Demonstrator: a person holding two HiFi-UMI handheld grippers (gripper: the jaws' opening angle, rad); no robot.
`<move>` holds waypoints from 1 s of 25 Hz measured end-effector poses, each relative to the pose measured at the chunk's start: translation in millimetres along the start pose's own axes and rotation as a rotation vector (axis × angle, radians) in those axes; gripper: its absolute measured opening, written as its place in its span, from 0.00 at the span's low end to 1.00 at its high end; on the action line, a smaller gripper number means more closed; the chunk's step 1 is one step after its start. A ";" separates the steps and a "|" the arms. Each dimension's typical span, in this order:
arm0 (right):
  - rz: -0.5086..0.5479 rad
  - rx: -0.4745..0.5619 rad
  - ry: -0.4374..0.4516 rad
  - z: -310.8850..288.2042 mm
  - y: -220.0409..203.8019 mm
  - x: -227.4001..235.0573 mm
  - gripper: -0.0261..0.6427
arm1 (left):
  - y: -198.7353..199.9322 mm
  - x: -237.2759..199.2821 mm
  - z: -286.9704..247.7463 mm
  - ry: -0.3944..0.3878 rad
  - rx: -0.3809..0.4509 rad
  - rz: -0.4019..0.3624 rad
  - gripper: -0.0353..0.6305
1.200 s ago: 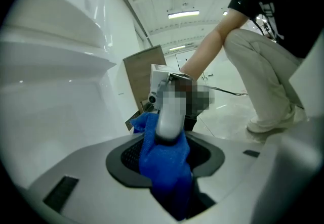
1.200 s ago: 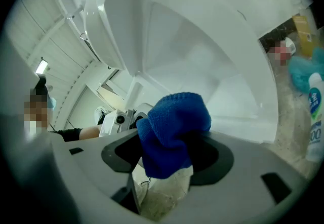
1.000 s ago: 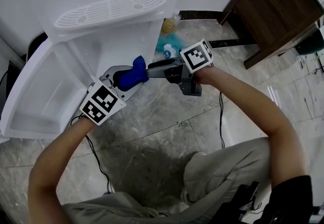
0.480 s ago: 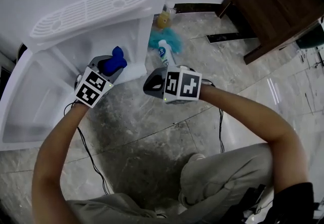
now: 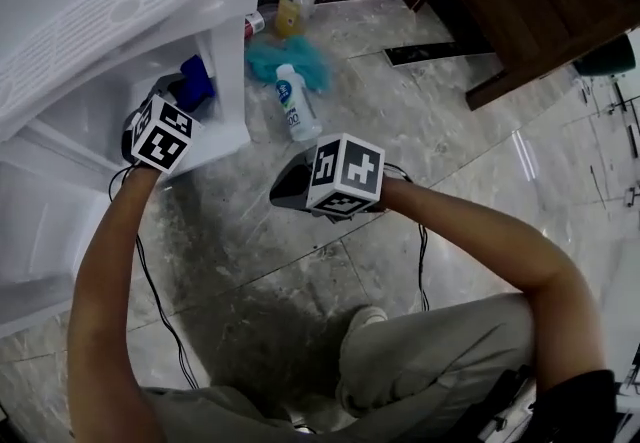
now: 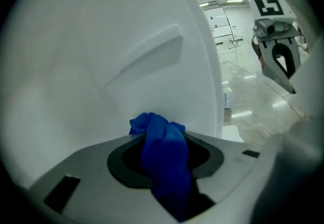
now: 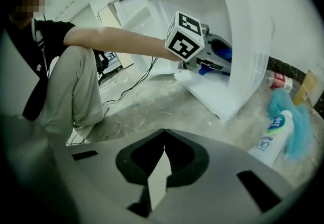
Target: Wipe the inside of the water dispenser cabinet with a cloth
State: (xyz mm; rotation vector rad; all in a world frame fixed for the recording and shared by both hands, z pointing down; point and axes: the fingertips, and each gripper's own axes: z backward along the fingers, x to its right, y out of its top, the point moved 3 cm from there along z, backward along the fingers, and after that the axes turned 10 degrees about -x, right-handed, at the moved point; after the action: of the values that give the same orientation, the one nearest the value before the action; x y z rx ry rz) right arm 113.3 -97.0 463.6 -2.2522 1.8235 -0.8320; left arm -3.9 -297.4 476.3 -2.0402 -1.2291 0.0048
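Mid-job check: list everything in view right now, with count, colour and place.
water dispenser cabinet: one, white, upper left
cloth: one, blue, inside the cabinet
plastic bottle: one, white, lying on the floor right of the cabinet
fluffy rag: one, teal, on the floor behind that bottle
small bottle: one, yellowish, by the wall
can: one, red, at the cabinet's base
wooden furniture: one, dark brown, upper right
left gripper: grey, shut on the cloth
right gripper: grey, shut, empty, over the floor
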 end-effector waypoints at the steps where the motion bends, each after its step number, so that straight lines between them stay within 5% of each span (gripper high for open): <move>1: -0.004 -0.001 -0.003 1.5 -1.0 1.9 0.04 | 1.5 -2.5 -4.6 0.015 -0.014 -0.014 0.30; 6: 0.001 0.011 0.039 -5.0 5.7 -11.9 0.04 | 2.4 -41.1 -27.4 0.126 -0.124 -0.052 0.30; 12: 0.135 -0.085 0.074 -21.4 2.3 -34.7 0.04 | 3.3 -41.6 -26.8 0.091 -0.098 -0.005 0.30; 18: 0.128 -0.084 0.101 -27.5 11.1 -33.8 0.04 | -6.7 2.7 -2.4 -0.001 -0.025 -0.222 0.30; 25: 0.148 -0.108 0.125 -26.9 2.4 -50.4 0.04 | 1.1 -39.6 -34.9 0.106 -0.148 -0.179 0.30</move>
State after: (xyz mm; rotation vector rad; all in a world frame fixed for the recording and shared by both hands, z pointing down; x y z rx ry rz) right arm 92.2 -44.2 468.3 -2.1367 2.1096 -0.8868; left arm -11.9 -348.5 487.0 -2.0191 -1.3754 -0.2843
